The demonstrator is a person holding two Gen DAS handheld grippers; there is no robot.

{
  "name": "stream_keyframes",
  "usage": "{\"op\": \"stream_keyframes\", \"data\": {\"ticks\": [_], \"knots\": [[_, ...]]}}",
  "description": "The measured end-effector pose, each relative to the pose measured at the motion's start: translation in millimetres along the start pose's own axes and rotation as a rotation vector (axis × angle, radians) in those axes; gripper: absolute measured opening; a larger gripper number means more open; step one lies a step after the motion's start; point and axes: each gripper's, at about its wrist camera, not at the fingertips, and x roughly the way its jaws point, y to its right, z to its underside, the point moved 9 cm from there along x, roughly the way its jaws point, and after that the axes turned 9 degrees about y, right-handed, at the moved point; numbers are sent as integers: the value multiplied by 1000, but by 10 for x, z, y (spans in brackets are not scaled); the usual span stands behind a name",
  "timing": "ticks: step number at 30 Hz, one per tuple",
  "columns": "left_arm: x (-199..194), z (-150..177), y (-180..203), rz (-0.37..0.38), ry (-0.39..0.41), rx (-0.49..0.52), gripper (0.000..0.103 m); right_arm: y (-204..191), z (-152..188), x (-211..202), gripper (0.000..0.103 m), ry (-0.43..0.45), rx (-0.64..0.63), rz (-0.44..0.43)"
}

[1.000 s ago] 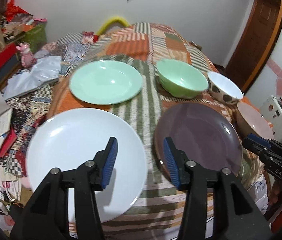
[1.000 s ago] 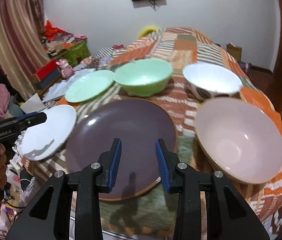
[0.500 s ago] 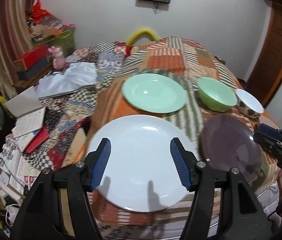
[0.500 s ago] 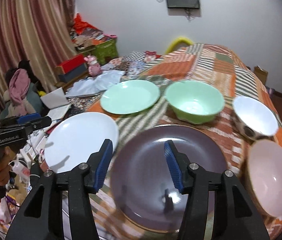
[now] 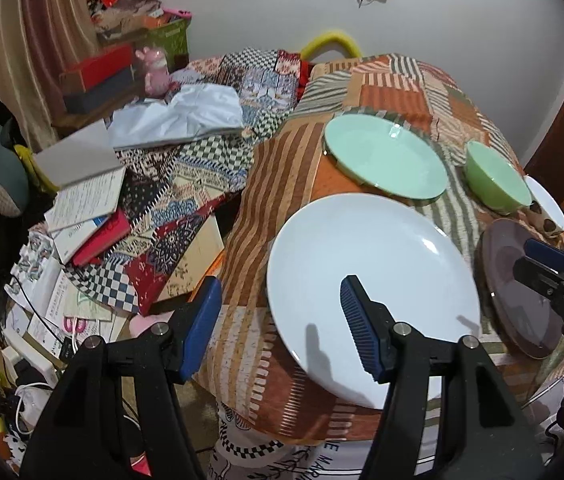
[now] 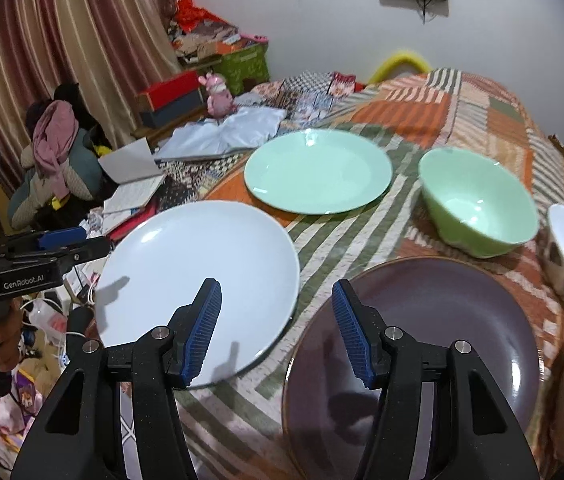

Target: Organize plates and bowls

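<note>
Above the round white plate (image 5: 370,280), the left gripper (image 5: 277,328) hangs wide, holding nothing. The right gripper (image 6: 275,332) gapes empty between it and the dark purple plate (image 6: 442,340).

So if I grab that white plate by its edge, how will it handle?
The white plate looks rigid and glossy, so it may slip between the jaws. It lies flat on the cloth, so getting under the rim could be awkward. Probably breakable if dropped.
</note>
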Motion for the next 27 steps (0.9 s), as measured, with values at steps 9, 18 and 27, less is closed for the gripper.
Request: {"op": "stream_keyframes", "data": {"ticks": [9, 18, 27], "knots": [[280, 172, -10, 40, -67, -9, 61, -36, 129, 342, 54, -116, -9, -21], [360, 221, 42, 90, -82, -10, 44, -74, 203, 505, 48, -184, -60, -17], [381, 242, -43, 103, -87, -47, 38, -138, 179, 553, 47, -184, -40, -21]]}}
